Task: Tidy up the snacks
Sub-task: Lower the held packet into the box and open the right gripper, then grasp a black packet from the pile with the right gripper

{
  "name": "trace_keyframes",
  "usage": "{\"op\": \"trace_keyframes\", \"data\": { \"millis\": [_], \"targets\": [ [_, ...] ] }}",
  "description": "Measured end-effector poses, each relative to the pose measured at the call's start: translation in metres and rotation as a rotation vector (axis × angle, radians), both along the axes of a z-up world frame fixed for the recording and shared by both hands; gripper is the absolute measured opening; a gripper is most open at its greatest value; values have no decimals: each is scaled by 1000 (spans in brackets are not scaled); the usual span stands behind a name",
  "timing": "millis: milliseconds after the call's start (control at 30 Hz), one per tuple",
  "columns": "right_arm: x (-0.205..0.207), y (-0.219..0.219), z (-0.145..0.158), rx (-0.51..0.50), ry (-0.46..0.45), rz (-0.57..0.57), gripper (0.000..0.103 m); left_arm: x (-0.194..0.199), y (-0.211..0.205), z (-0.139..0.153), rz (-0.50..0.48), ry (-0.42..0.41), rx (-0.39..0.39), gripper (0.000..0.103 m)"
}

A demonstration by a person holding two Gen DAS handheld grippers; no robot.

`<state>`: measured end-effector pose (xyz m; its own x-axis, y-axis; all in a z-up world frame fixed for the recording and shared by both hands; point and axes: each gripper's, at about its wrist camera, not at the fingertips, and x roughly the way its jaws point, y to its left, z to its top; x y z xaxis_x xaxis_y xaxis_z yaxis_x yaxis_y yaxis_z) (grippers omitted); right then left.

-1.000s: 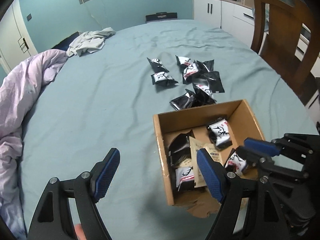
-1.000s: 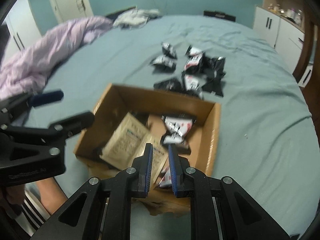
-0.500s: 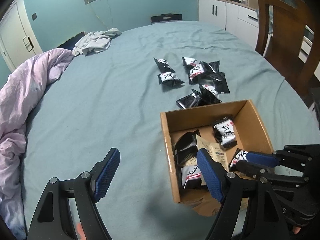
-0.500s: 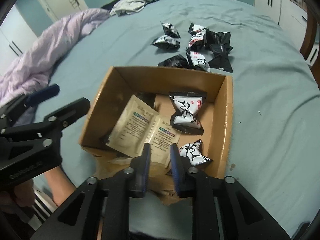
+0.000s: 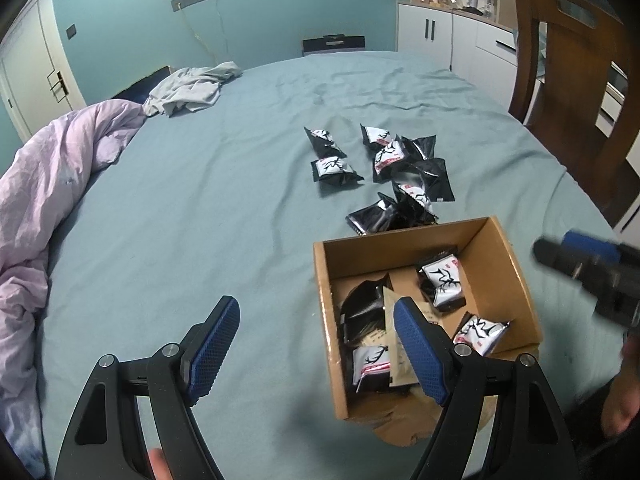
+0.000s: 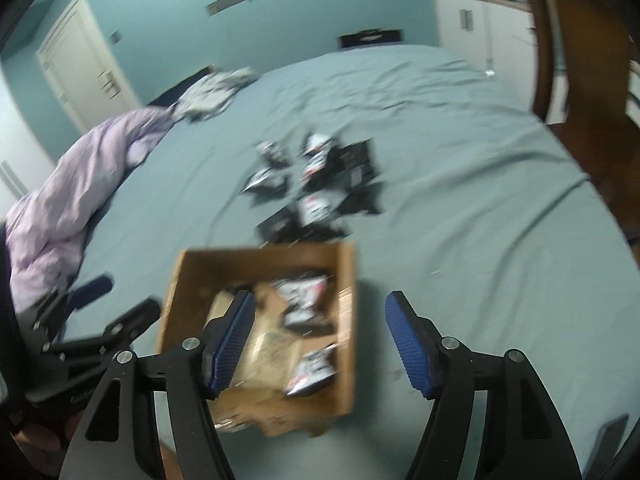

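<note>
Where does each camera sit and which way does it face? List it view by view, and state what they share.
Left wrist: on the left gripper, angled down at the bed, left of the cardboard box; jaws open, a fingertip at the bottom edge.
Right wrist: on the right gripper, angled down over the box's near edge, blurred; jaws just opened, nothing between them.
Shared: box, loose snack packets, purple blanket; each shows the other gripper.

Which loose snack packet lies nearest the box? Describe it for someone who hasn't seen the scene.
On the blue-green bedsheet, find the cardboard box. Past its far wall lies a cluster of packets; the nearest packet sits at the cluster's left end, showing only glossy black foil, unlike the white-labelled ones beyond.
</note>
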<state>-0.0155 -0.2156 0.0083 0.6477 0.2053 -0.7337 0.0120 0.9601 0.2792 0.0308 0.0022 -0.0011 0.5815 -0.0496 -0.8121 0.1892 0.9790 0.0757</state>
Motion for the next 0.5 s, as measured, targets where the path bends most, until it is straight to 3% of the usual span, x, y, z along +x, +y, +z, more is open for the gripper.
{"op": "trace_keyframes", "data": {
  "millis": [200, 333, 500],
  "targets": [
    [16, -32, 11, 19, -10, -76, 72, 6, -6, 0, -18, 14, -27, 81],
    [41, -45, 0, 110, 14, -94, 72, 12, -12, -3, -47, 36, -37, 82],
    [83, -52, -18, 102, 88, -100, 72, 20, -16, -6, -55, 66, -55, 82]
  ]
}}
